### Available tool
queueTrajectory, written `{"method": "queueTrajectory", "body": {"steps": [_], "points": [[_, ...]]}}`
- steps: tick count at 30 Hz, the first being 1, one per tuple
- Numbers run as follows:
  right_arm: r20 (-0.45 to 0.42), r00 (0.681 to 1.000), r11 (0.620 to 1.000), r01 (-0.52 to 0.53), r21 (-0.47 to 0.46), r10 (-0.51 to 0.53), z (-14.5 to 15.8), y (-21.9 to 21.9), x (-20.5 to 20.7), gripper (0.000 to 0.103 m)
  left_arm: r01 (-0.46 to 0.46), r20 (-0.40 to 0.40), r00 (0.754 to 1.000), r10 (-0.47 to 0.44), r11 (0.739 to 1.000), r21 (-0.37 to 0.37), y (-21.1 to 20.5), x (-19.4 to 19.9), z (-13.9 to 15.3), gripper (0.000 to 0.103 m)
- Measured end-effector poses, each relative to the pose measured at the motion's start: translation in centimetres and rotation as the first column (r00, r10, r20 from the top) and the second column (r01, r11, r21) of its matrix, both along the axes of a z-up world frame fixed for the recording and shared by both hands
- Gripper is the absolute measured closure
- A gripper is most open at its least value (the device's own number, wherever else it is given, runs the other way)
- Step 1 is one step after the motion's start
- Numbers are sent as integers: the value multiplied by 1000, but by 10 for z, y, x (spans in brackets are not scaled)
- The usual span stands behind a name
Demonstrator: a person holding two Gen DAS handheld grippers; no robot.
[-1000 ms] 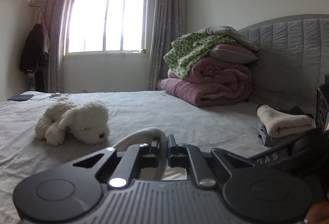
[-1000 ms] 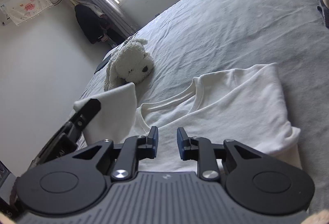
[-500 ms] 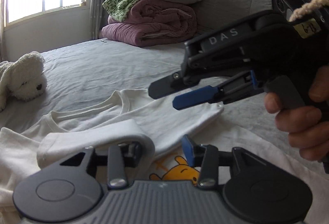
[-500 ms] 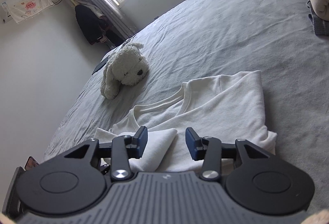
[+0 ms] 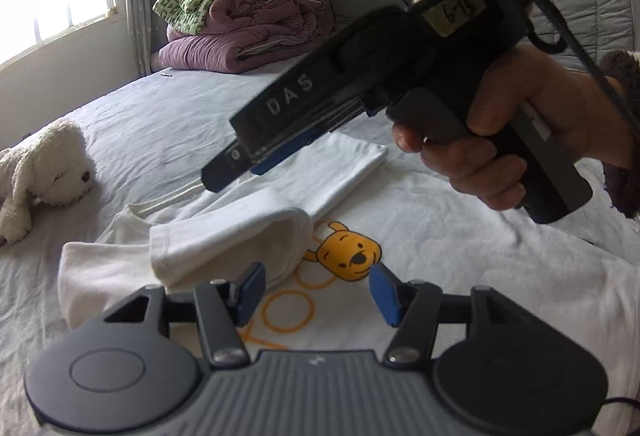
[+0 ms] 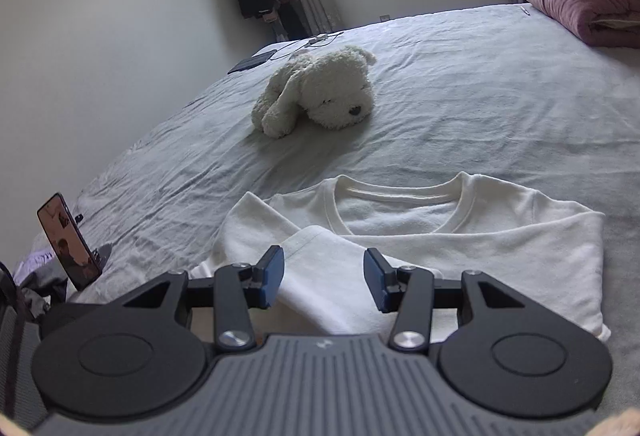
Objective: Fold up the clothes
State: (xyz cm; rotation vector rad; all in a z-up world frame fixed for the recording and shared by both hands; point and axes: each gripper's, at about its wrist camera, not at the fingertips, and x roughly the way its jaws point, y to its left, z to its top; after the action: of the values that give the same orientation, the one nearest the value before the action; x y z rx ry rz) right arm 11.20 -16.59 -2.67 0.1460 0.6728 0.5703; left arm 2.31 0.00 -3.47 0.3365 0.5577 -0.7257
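Both claws are standing spread with nothing pinched: our left claw (image 5: 316,290) is hovering over the shirt (image 5: 460,256), its jaws having just been opening, with only the printed bear (image 5: 349,251) showing in the gap, and our right claw (image 6: 324,284) is hanging parted above a folded-in sleeve (image 6: 340,268) without pressing it. We are seeing the right claw from the side in the left view, gripped by our hand (image 5: 516,139) above the shirt. We are keeping the shirt spread flat, front up, on the bed (image 6: 460,107), collar (image 6: 396,191) toward the window, with a sleeve (image 5: 228,236) turned in over the chest on each side. We are looking past it at a plush dog (image 6: 320,95) lying well apart on the sheet, and a phone (image 6: 68,240) is standing propped at the bed's near left edge.
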Motion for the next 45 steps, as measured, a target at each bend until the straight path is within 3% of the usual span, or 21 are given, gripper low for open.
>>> {"method": "queueTrajectory", "body": {"steps": [5,9,11,15,18,19,21,22,25,31,38,41,45], "points": [[64,992,978,-99,-184,113,0,33,-11,54,-167,-3,986,167,984,-66,53,14,8,44],[110,976,926,-138,-351,187,-5,60,-17,54,-300,-5,953,302,945,-133,85,37,8,46],[109,971,898,-151,-413,213,-11,70,-17,54,-343,-30,939,344,923,-175,95,48,5,54],[100,967,835,-148,-531,235,-25,87,-15,54,-399,-113,917,383,896,-196,103,67,-13,69],[96,964,766,-134,-629,248,-39,101,-11,55,-421,-185,903,388,886,-194,105,74,-24,77],[107,962,745,-123,-656,253,-42,104,-10,57,-426,-202,898,390,884,-190,106,76,-26,79],[137,960,724,-86,-685,244,-43,109,-6,70,-428,-213,896,389,885,-182,106,75,-27,79],[157,962,725,-57,-686,225,-39,109,-2,86,-430,-221,894,390,884,-182,106,75,-27,79],[219,961,731,28,-682,167,-27,109,9,95,-443,-242,885,398,879,-174,106,77,-27,79],[372,926,783,178,-597,73,29,102,18,96,-464,-266,872,410,866,-187,108,78,-24,79],[488,872,876,259,-407,-31,91,84,12,96,-499,-245,865,438,800,-332,122,75,-9,80],[485,870,901,278,-333,-90,97,67,15,96,-492,-272,866,419,812,-314,116,78,-15,80],[420,890,916,306,-261,-177,82,34,23,96,-466,-274,874,402,853,-235,99,80,-28,80]]}}
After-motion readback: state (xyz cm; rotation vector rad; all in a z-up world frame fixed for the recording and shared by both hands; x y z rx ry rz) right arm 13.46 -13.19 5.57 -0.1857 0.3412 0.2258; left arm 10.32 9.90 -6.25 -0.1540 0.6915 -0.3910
